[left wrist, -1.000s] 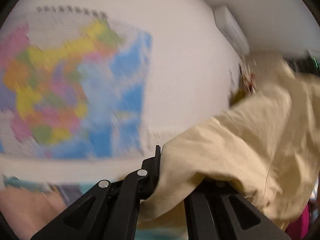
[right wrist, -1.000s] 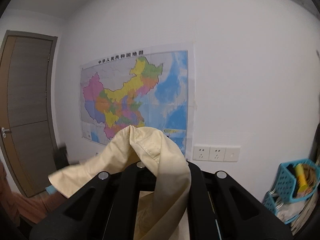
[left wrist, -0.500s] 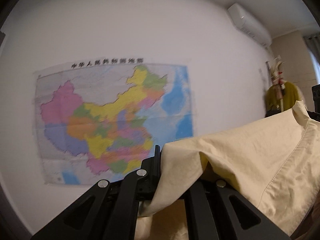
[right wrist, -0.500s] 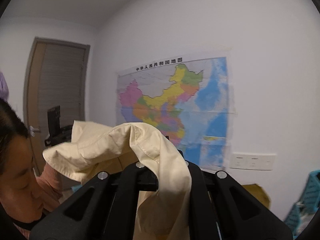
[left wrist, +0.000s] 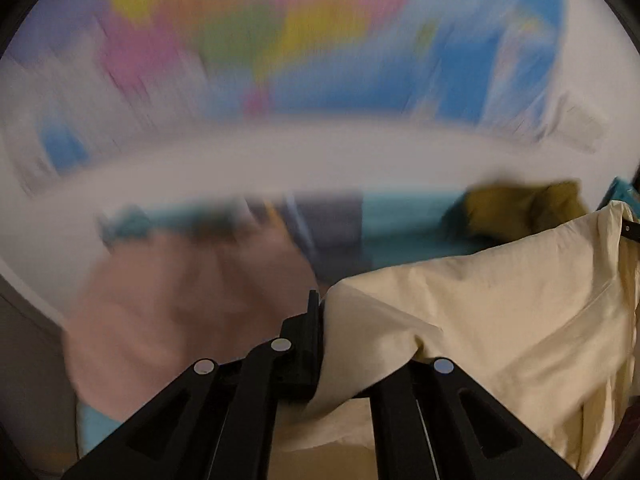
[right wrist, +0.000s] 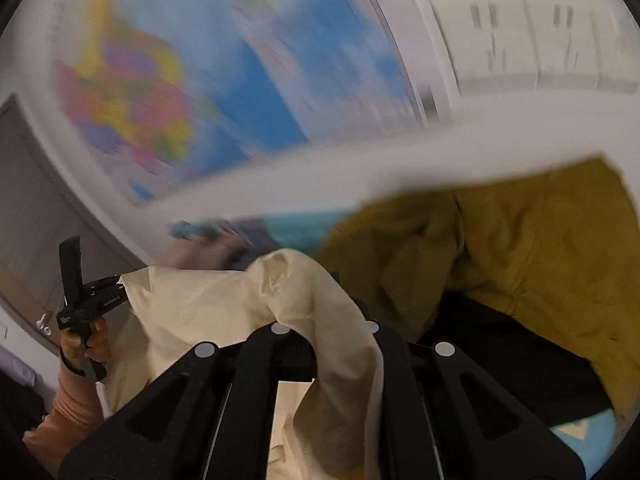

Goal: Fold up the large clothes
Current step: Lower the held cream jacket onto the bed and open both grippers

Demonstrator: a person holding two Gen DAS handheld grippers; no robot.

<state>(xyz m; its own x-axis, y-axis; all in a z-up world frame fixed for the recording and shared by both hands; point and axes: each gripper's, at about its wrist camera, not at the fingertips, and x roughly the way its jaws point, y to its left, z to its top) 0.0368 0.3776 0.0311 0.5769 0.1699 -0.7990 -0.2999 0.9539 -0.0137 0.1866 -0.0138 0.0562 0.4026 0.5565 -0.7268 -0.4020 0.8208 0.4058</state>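
We have the cream garment pinched at two points and strung between our grippers, so the pick-up is done and no fold is made yet, as far as we can judge. Our left gripper has its jaws closed on one edge of the cloth, which bunches over the right-hand finger and runs off toward the right of that view. Our right gripper is likewise clamped on another part of the same cloth, a thick fold draped over its fingers and trailing down between them. In the right view we also see the left gripper in a hand, with the cloth sagging between the two tools. Below lies a teal surface with a mustard garment heaped on it and a pink garment to the left, both blurred. What is left, we think, is nearly everything: lay the cream piece flat on a free patch, smooth it, then fold it.
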